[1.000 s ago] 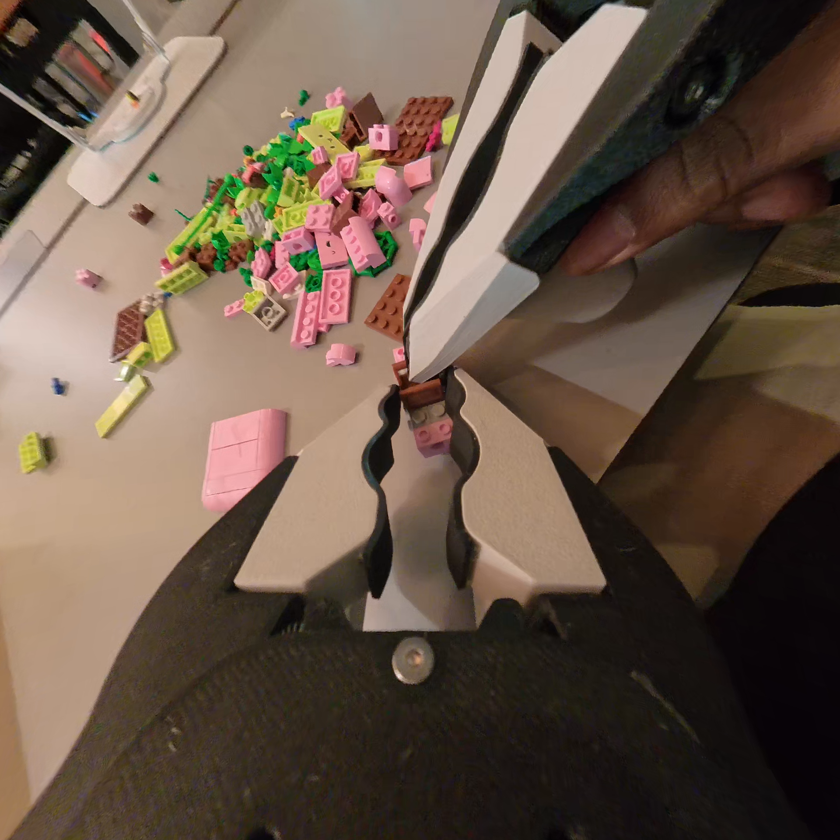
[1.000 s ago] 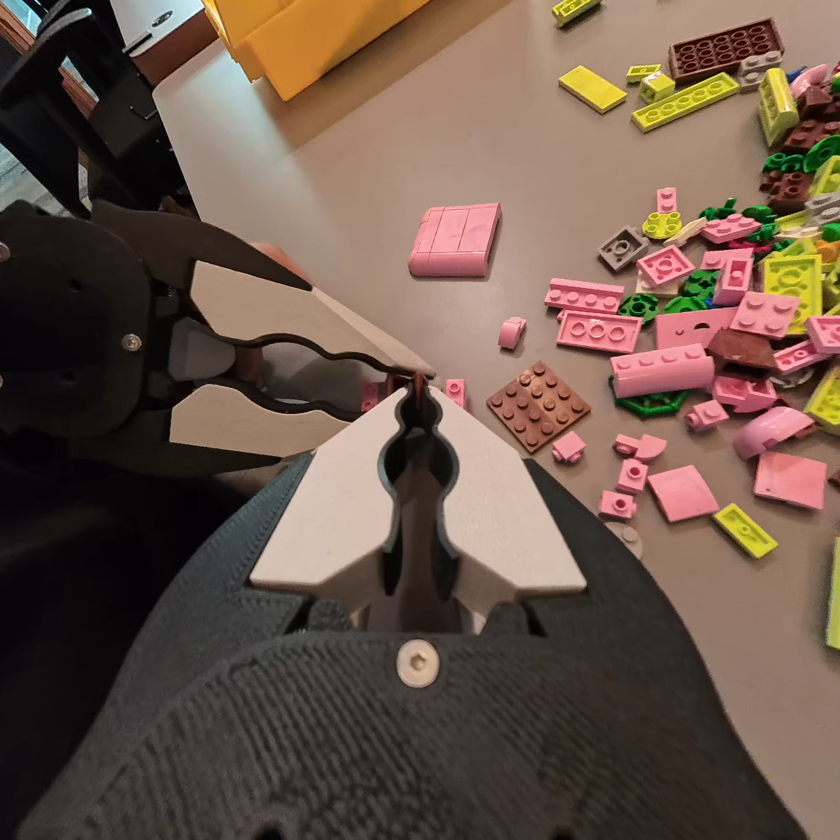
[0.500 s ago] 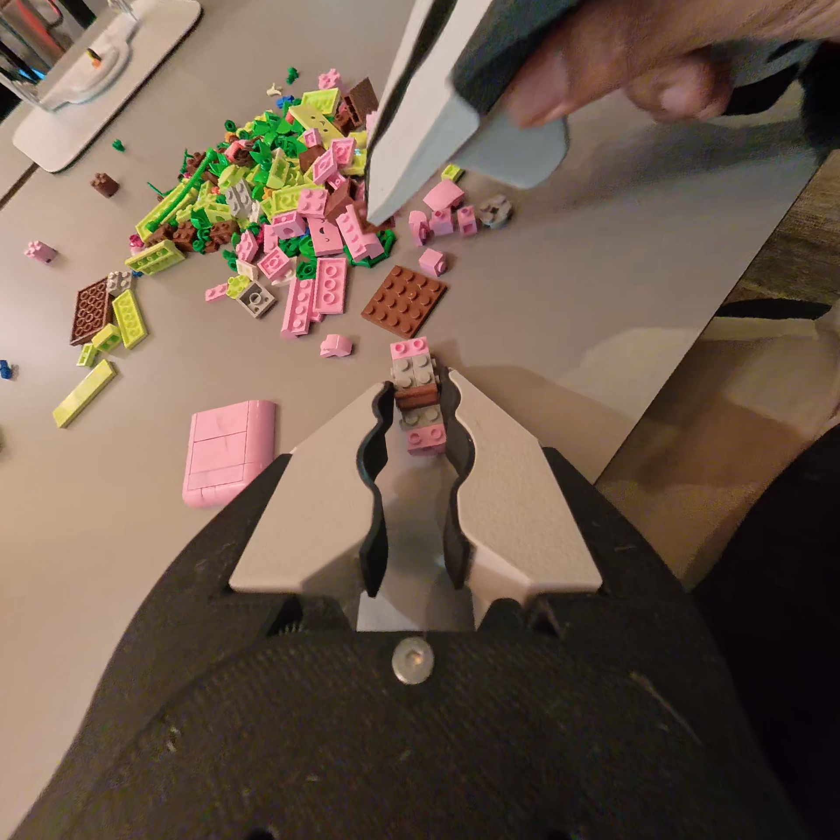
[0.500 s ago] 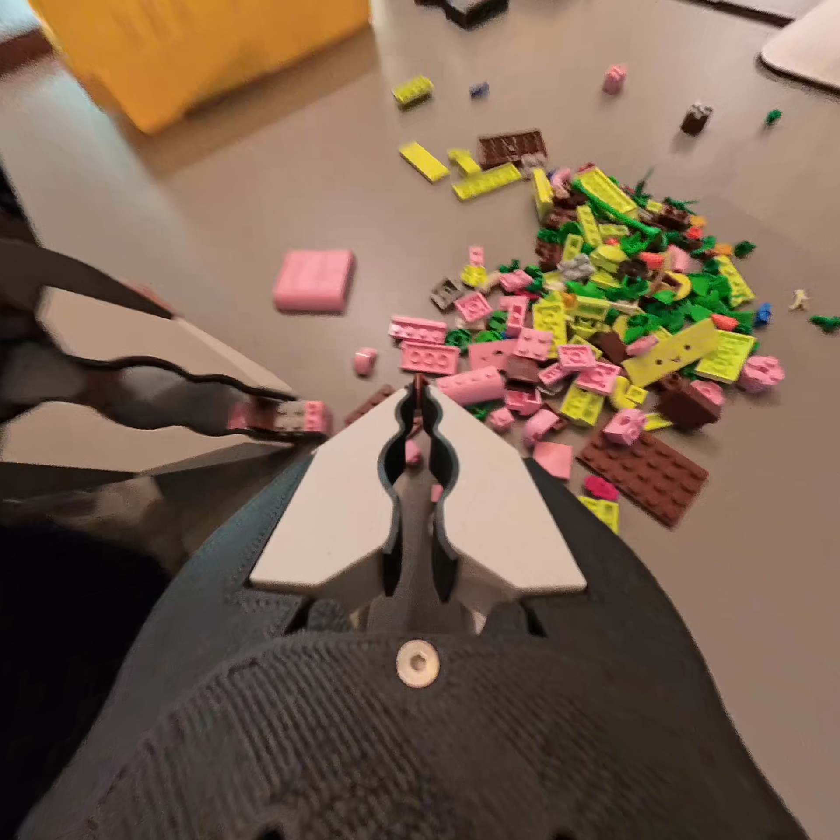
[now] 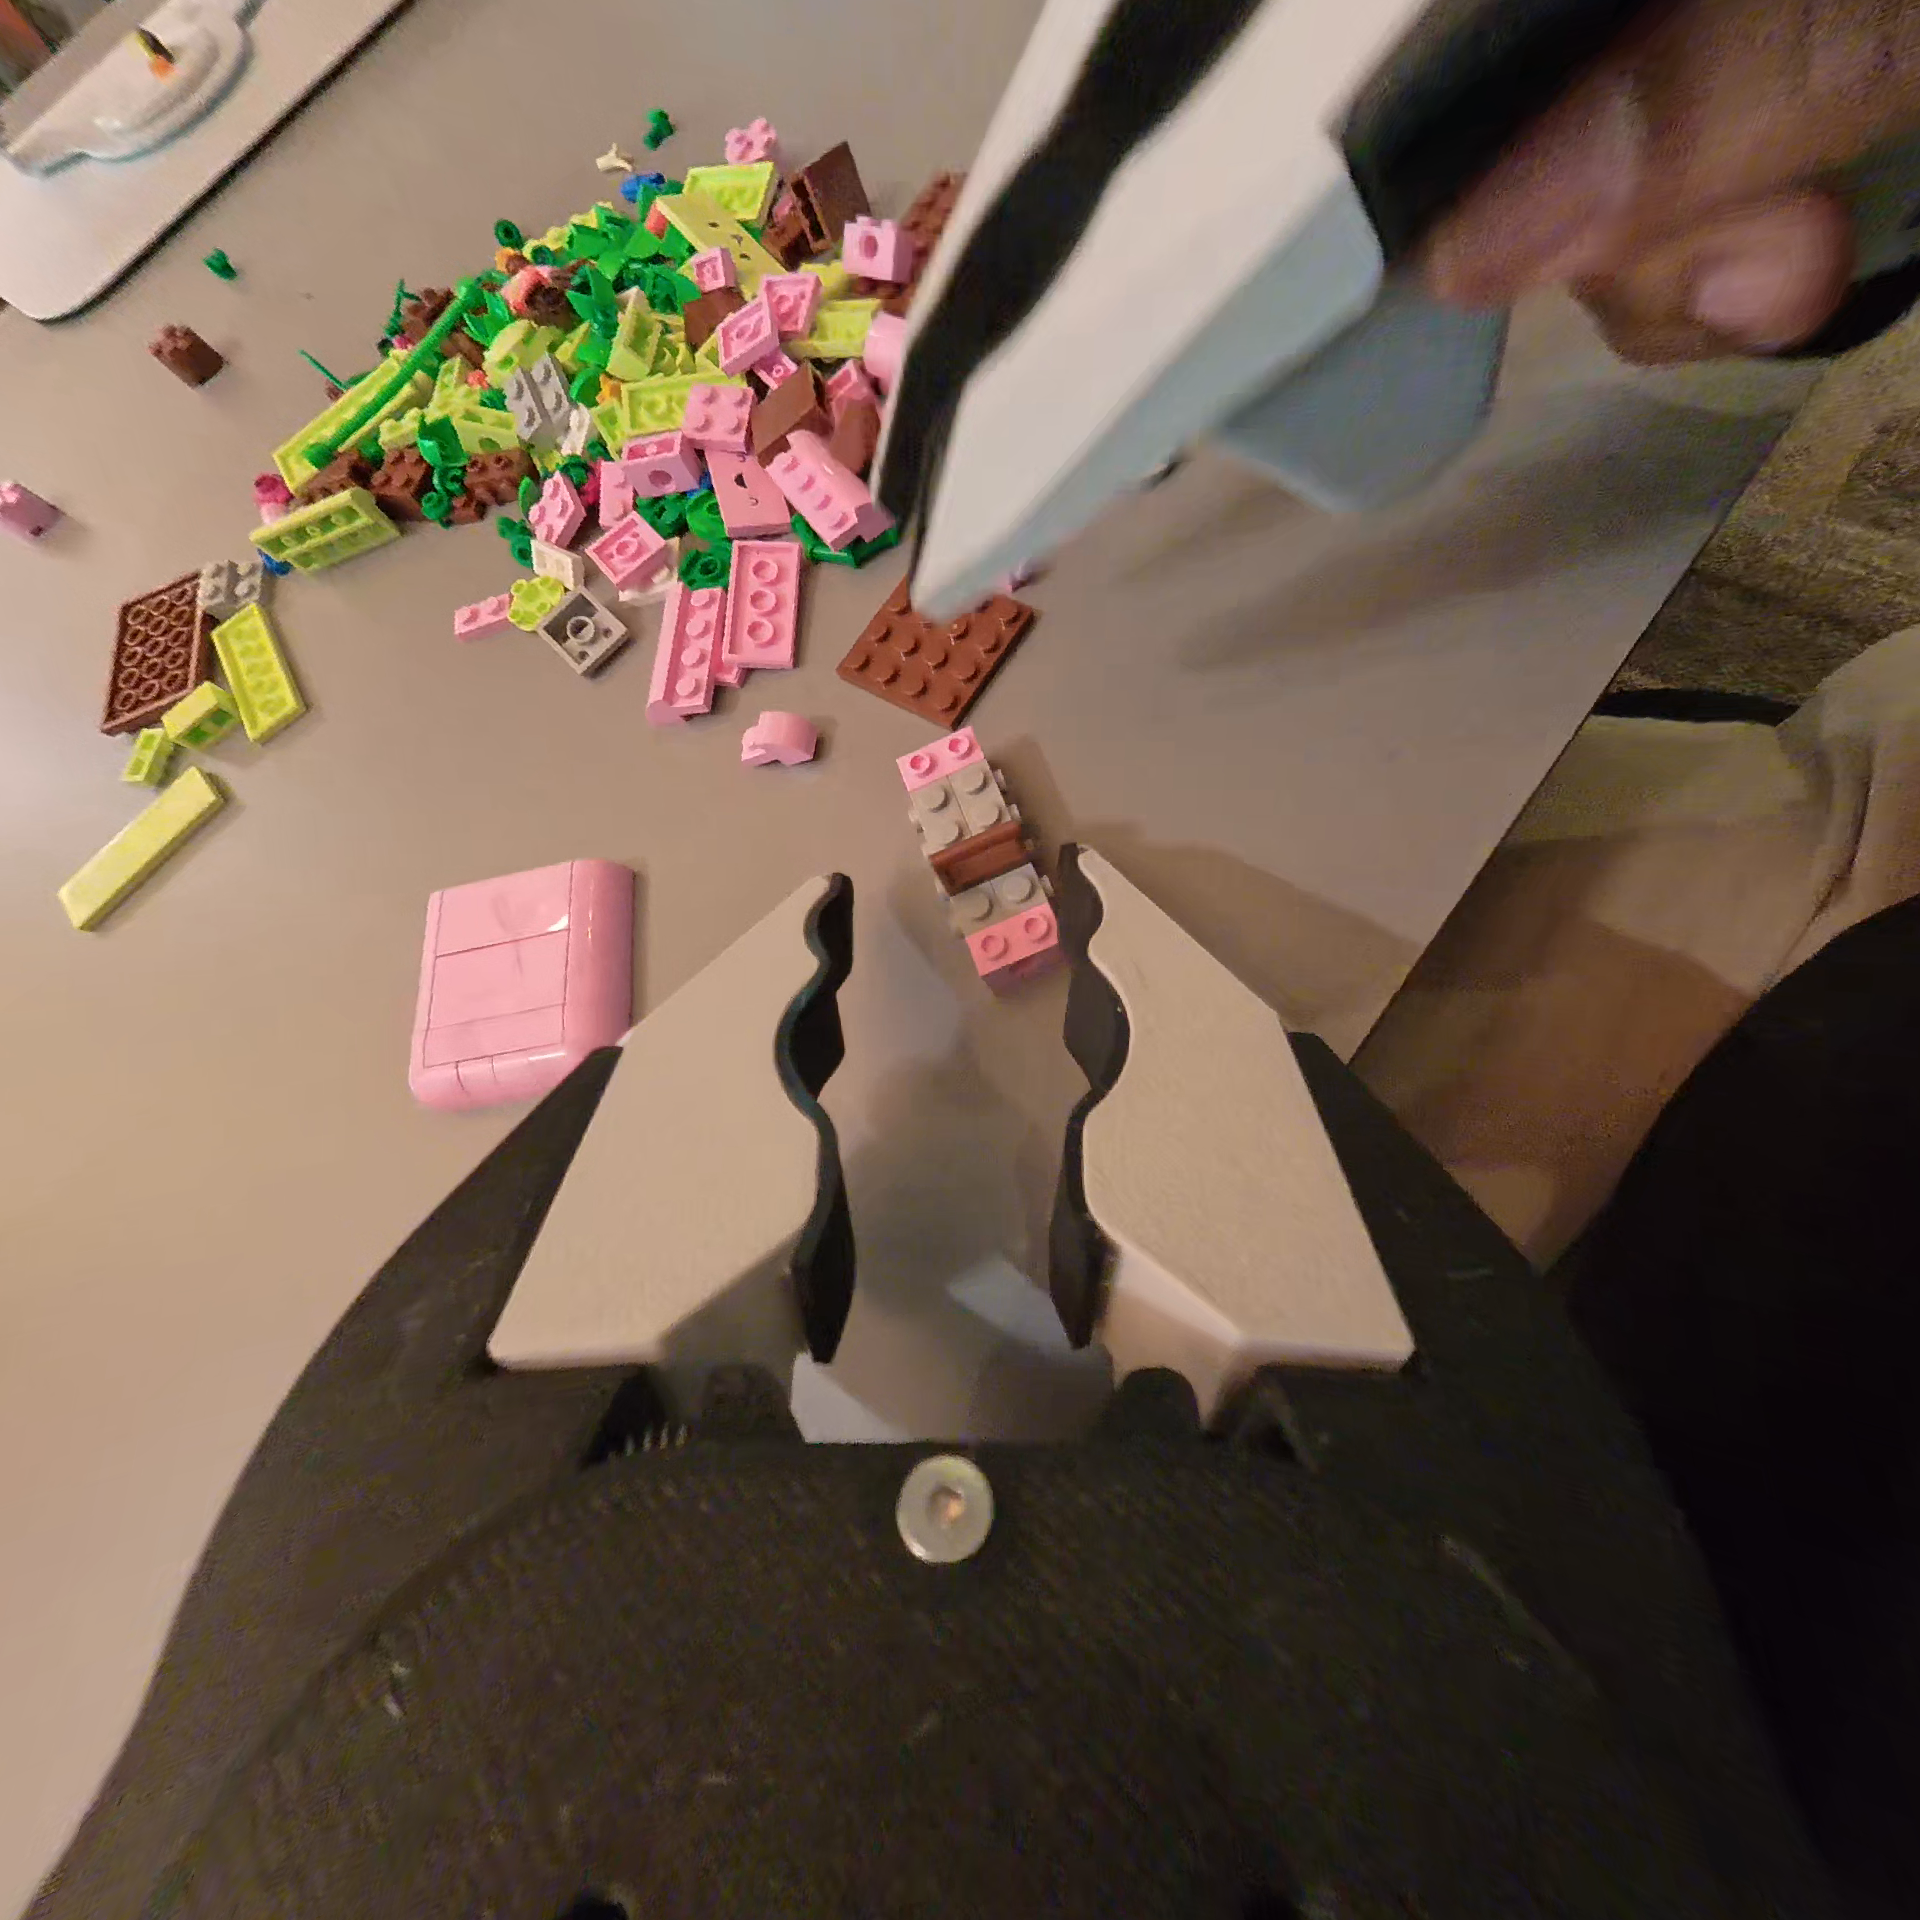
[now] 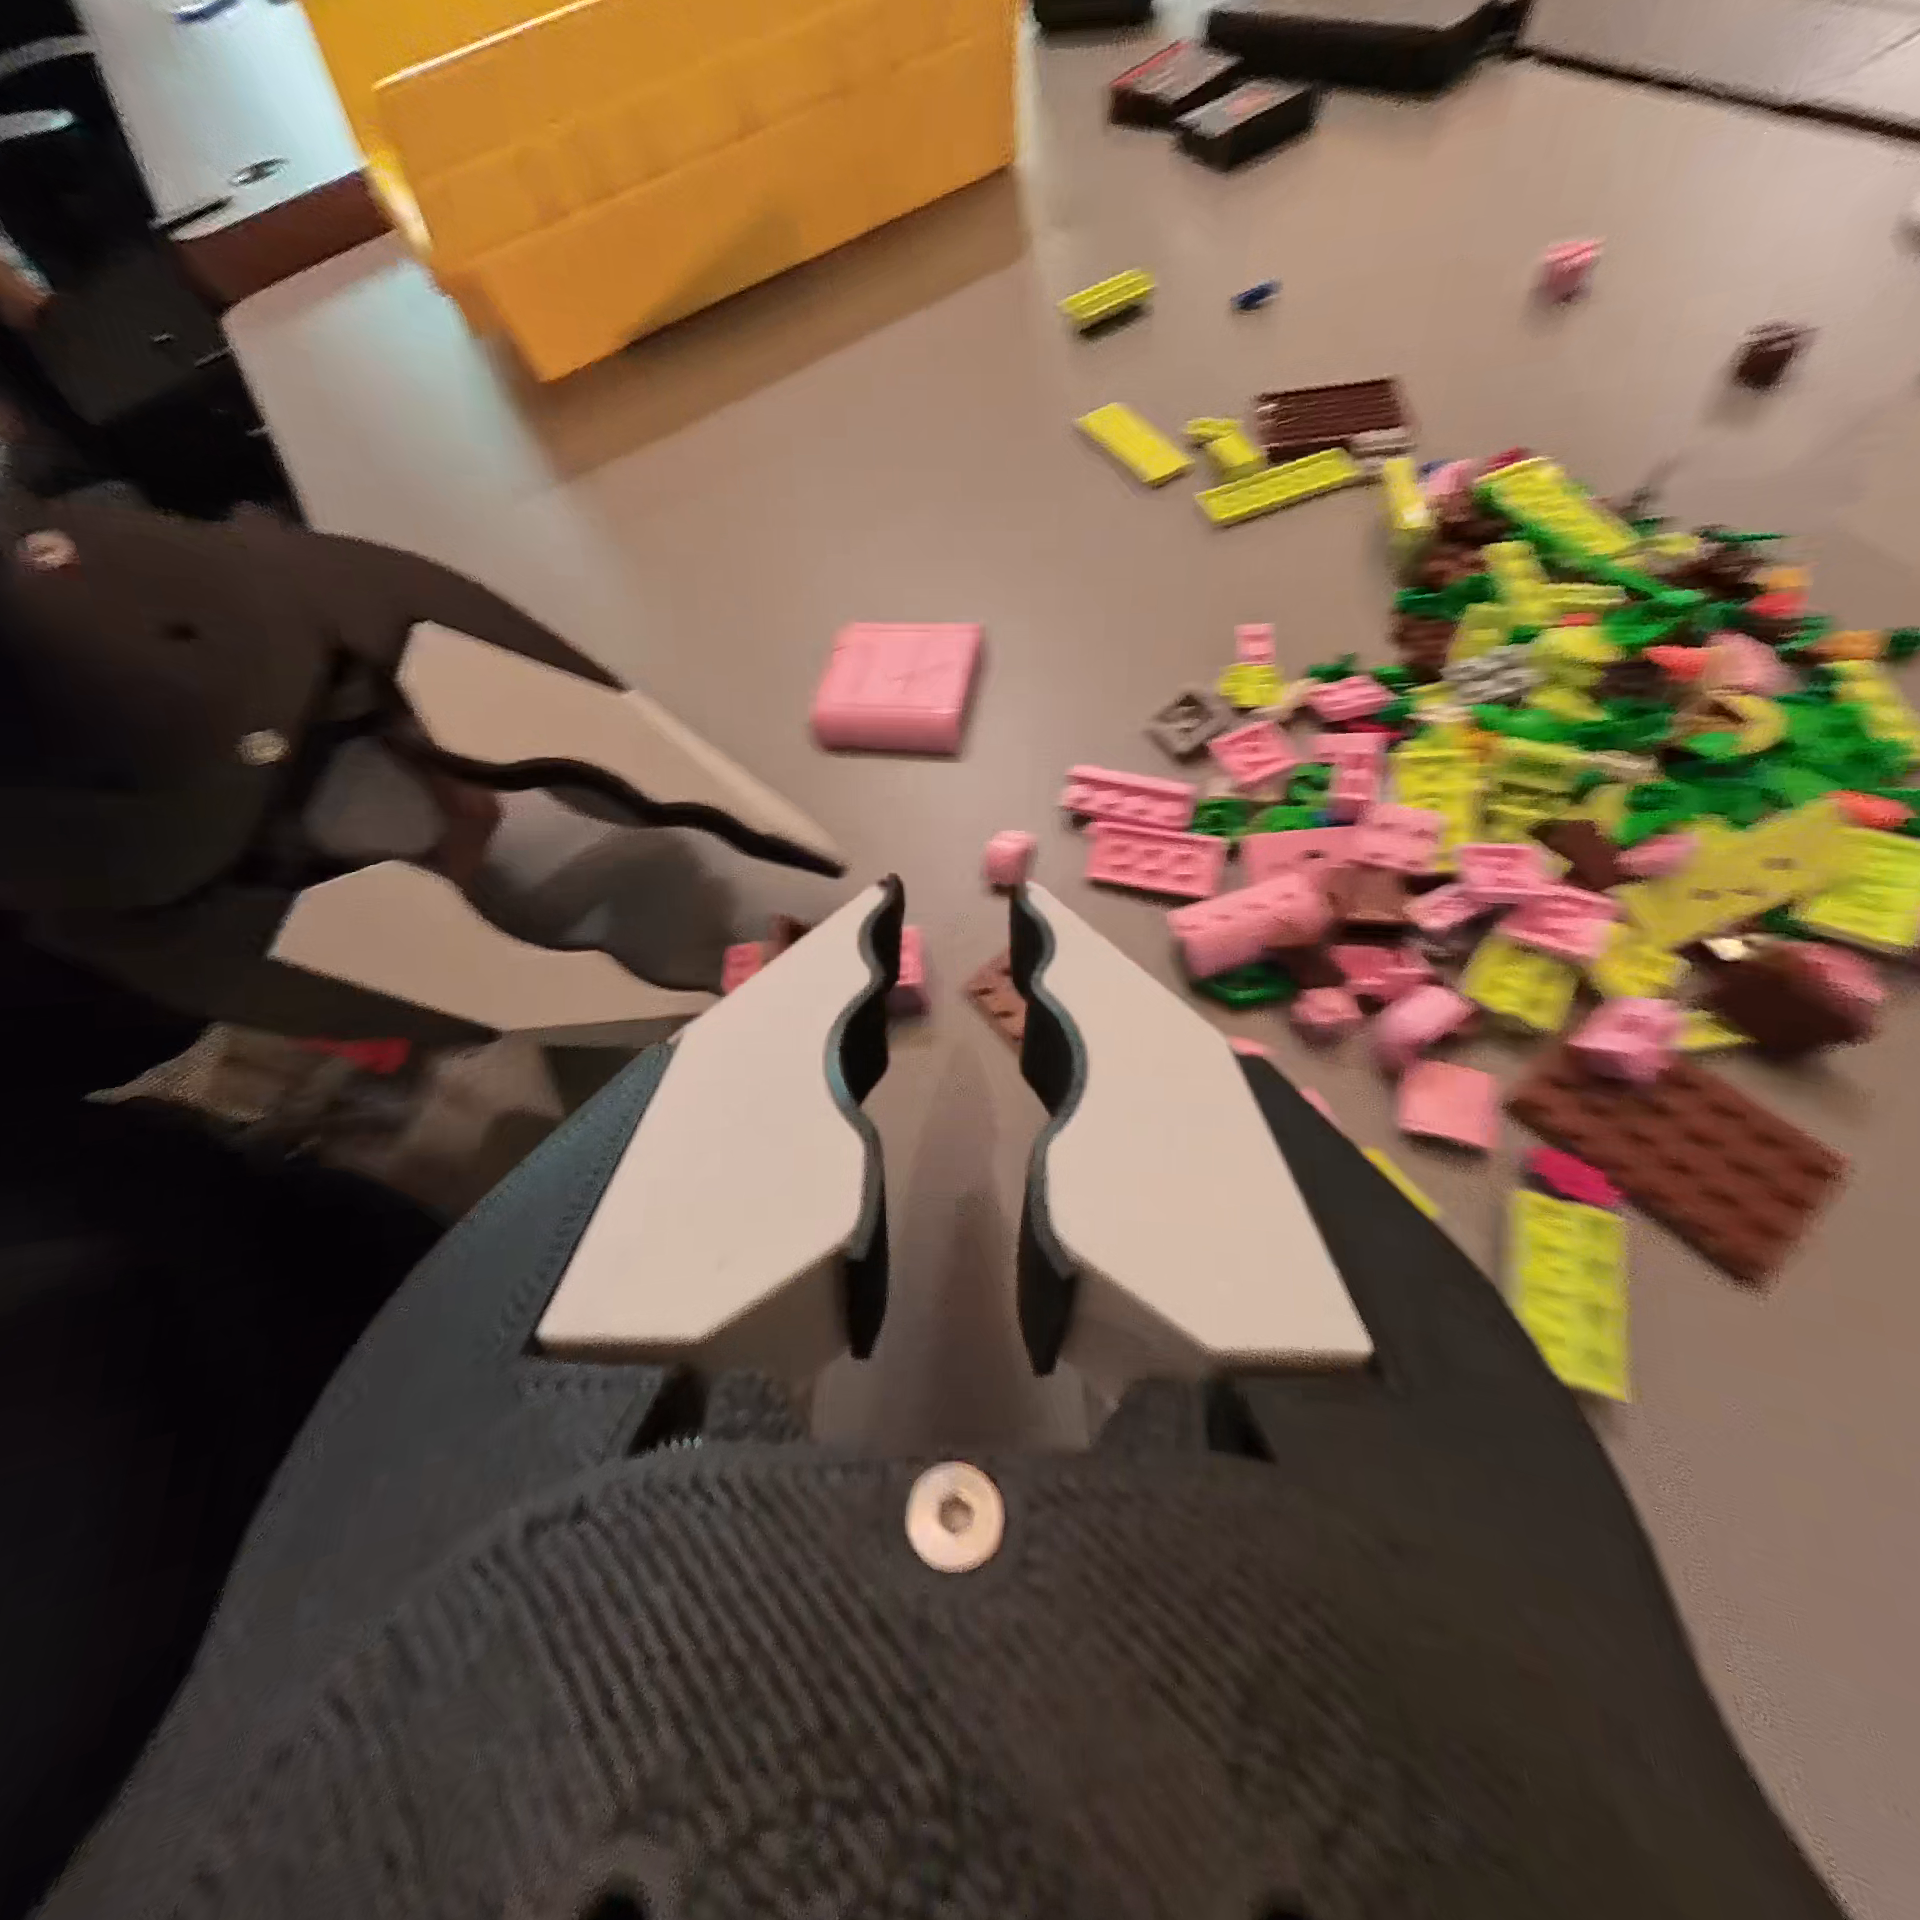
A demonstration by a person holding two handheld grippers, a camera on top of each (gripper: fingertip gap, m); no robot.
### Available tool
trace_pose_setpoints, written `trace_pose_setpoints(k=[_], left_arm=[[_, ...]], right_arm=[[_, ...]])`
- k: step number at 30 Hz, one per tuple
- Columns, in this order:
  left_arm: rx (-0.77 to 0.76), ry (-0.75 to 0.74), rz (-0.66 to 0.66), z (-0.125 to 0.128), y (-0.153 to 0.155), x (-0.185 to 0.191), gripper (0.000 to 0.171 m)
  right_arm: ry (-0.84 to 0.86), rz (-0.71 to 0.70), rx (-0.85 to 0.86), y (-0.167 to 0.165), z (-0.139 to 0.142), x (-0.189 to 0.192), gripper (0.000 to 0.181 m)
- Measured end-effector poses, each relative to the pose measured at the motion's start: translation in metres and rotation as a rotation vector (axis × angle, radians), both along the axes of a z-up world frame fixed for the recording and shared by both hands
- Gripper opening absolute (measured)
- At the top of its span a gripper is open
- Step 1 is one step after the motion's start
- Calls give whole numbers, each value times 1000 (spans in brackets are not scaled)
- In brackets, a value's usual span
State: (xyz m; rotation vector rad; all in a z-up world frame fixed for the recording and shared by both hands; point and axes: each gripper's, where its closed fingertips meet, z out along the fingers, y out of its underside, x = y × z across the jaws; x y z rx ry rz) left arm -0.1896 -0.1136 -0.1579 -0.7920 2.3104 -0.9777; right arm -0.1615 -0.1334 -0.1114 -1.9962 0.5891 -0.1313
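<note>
Left gripper (image 5: pixel 956 883) at lower centre of its own view, jaws spread wide and holding nothing. No legible writing on any piece. Small assembly of pink, grey and brown bricks (image 5: pixel 977 868) lying on the grey table (image 5: pixel 312 1143) just ahead of the fingertips, close beside the right-hand finger (image 5: pixel 1195 1091) — whether touching it, cannot tell. Rounded pink tile block (image 5: pixel 520 977) just left of the left-hand finger. Tiny pink curved piece (image 5: pixel 779 740) and square brown studded plate (image 5: pixel 935 660) a little farther up. Loose pile of pink, lime, green and brown bricks (image 5: pixel 623 416) filling the upper middle of the frame, with lime plates (image 5: pixel 140 847) scattered toward the left edge. White tray (image 5: pixel 125 156) in the upper left corner.

Right gripper (image 5: pixel 914 499) reaching down from the upper right of the left wrist view, tip over the brown plate, gripped by a hand (image 5: pixel 1714 208). In its own view, right gripper (image 6: pixel 951 899) with jaws parted and empty — motion-blurred. Pink tile block (image 6: pixel 899 686) up the middle, brick pile (image 6: pixel 1558 810) at right, larger brown plate (image 6: pixel 1683 1164) at lower right, yellow bin (image 6: pixel 707 177) at top, dark boxes (image 6: pixel 1216 104) beyond it. Left gripper (image 6: pixel 790 914) entering from the left edge, fingers apart.
</note>
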Motion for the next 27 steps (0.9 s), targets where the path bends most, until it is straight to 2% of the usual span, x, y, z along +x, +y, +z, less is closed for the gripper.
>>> trace_pose_setpoints(k=[4,13,22,25,27], left_arm=[[-17,2,-8,-1,-2,-1,20],[-12,-7,-13,-1,-4,0,19],[33,-42,-13,0,-4,1,19],[38,-42,-6,-1,-4,2,19],[44,-42,-8,-1,-4,2,19]], right_arm=[[5,73,-72,21,-14,-22,15],[29,112,-118,31,-27,-30,5],[-92,81,-335,28,-30,-27,1],[-82,84,-330,29,-31,-26,0],[-31,83,-257,29,-30,-26,0]])
